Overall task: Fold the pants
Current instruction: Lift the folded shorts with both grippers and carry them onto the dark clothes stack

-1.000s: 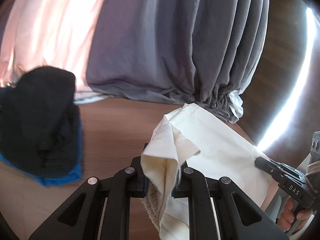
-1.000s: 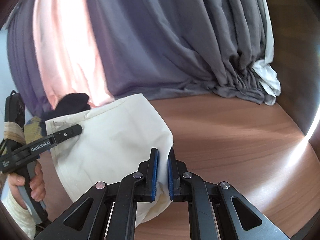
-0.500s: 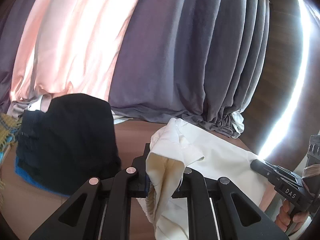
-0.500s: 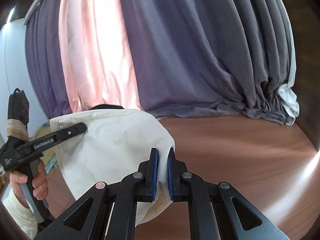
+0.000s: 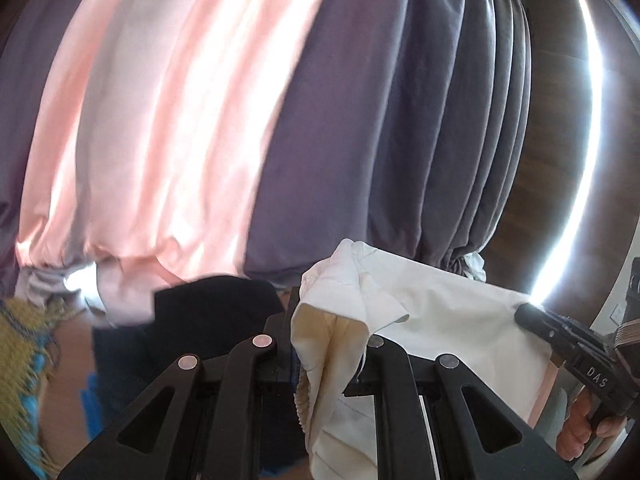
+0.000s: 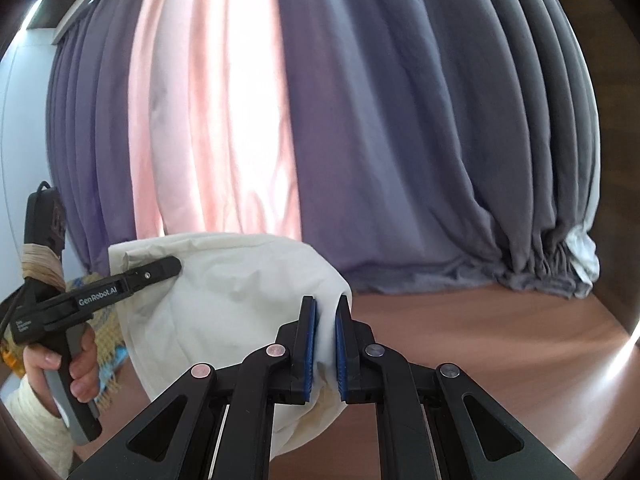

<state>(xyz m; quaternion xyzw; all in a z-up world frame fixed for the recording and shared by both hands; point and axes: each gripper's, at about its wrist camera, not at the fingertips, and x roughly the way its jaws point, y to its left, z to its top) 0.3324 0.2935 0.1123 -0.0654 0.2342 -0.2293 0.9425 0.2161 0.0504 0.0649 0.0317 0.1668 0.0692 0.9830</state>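
Cream-white pants (image 5: 452,320) hang stretched in the air between my two grippers, above the wooden table. My left gripper (image 5: 328,344) is shut on a bunched corner of the fabric with an elastic edge. My right gripper (image 6: 325,332) is shut on the opposite corner of the pants (image 6: 224,304), pinched between its blue pads (image 6: 308,344). Each gripper shows in the other's view: the right one (image 5: 528,314) at the cloth's right edge, the left one (image 6: 172,266) at its upper left, each gripped by a person's hand.
A pile of dark folded clothes (image 5: 208,312) on something blue lies on the table to the left, beside a yellow and blue woven cloth (image 5: 20,360). Grey and pink curtains (image 6: 360,120) hang behind. Bare wooden tabletop (image 6: 500,344) stretches to the right.
Both grippers have risen with the pants held between them, lifting the cloth off the table. The views now tilt up toward the curtains, and the dark pile has shifted lower and nearer the centre.
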